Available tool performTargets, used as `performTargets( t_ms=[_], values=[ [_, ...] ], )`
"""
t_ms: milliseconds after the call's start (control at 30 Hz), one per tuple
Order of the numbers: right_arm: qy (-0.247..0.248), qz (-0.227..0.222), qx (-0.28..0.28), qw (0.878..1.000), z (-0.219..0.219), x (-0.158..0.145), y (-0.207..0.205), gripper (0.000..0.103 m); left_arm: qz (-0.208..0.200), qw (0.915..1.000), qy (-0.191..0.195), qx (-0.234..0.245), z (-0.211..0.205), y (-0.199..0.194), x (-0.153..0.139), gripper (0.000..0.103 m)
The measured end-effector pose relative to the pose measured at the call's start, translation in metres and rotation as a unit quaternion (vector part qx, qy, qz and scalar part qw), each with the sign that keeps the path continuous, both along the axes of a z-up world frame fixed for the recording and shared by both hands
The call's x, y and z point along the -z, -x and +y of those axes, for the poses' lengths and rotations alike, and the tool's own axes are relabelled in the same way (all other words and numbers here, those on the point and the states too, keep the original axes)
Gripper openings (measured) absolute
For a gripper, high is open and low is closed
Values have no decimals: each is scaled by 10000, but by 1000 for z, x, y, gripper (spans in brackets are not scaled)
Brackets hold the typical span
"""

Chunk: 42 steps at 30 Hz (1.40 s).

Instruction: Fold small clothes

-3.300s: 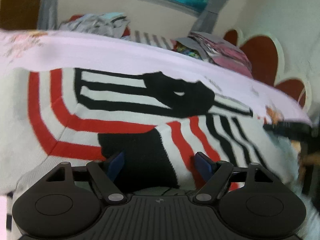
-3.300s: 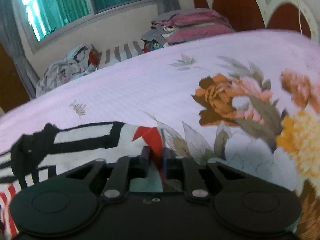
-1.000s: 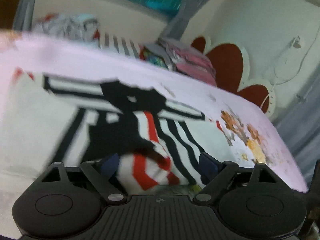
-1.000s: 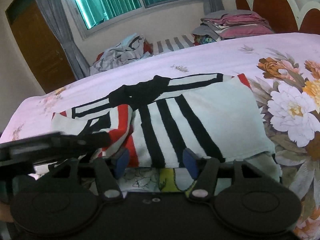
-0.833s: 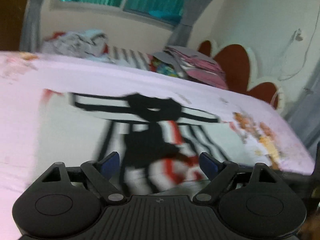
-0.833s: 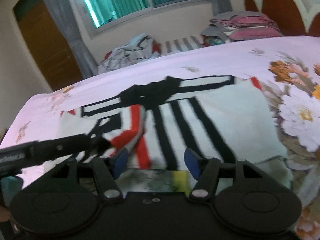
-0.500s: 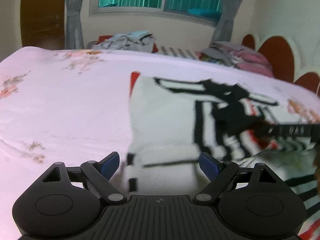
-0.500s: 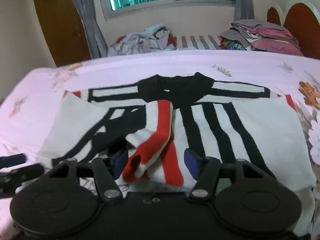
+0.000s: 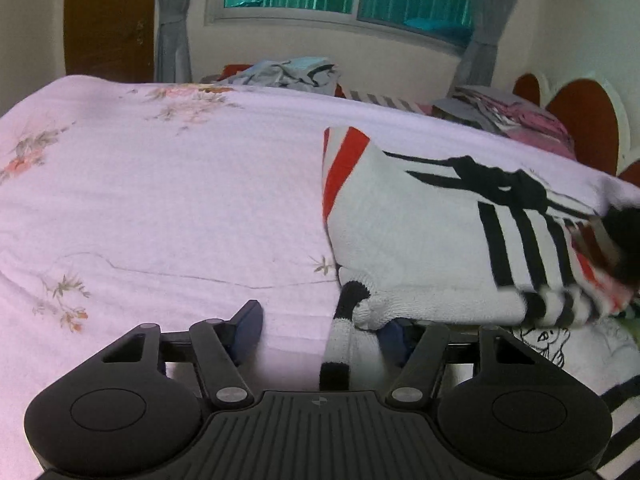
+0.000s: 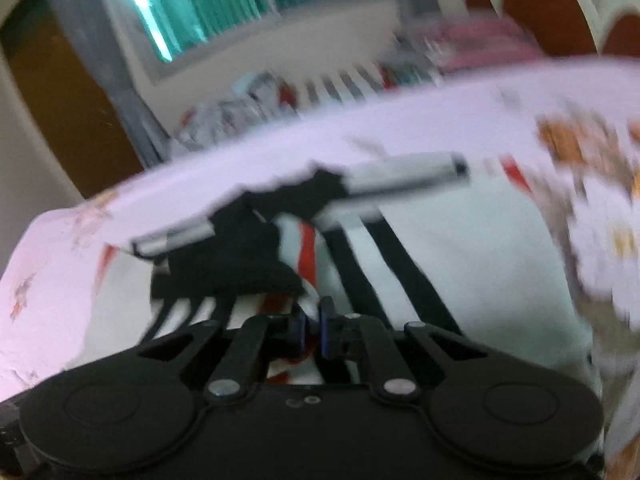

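Note:
A white knitted sweater (image 9: 420, 240) with black and red stripes lies on the pink floral bedsheet (image 9: 160, 200). My left gripper (image 9: 322, 332) is low at the sweater's near left corner. Its jaws are closing, with a black-and-white striped cuff (image 9: 340, 344) between them. The right pad is against the knit and the left pad stands clear of it. The right wrist view is blurred. In it my right gripper (image 10: 312, 326) is shut on a red-and-white fold of the sweater (image 10: 460, 264), just below a black patch of sleeve (image 10: 240, 260).
A loose heap of clothes (image 9: 288, 74) and a folded stack (image 9: 500, 116) sit along the bed's far edge under the window. The red headboard (image 9: 580, 132) is at the right. A white printed garment (image 9: 560, 344) lies under the sweater's near edge.
The right jaws have gone from wide open to shut on the folded sleeve. The left gripper swung left and down to the sweater's corner, and its jaws have narrowed.

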State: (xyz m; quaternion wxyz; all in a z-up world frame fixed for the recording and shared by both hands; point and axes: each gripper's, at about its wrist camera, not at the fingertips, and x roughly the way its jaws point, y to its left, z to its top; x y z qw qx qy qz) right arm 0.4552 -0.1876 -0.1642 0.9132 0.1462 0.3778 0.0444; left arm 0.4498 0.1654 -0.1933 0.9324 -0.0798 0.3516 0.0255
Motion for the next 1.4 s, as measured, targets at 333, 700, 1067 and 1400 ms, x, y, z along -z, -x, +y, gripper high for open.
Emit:
performTargets(
  t_ms=[333,700,1067,1400],
  values=[
    [-350,106,471,9982,-40,3,5,24,301,9957,869,90,15,5,-14,63],
    [-386,-49,606,9974,-60,-1,-1,47,76,9908,1343,-133,17,-23,-42,83],
    [117,93,400,9991,-55,5,-24,25,198,9917,1268,-123,-1,-115,-18,83],
    [1286,-686,-94,9893,-33,-14,-25,5,-15,9916,1145,-597,14,-142,7,33]
  ],
)
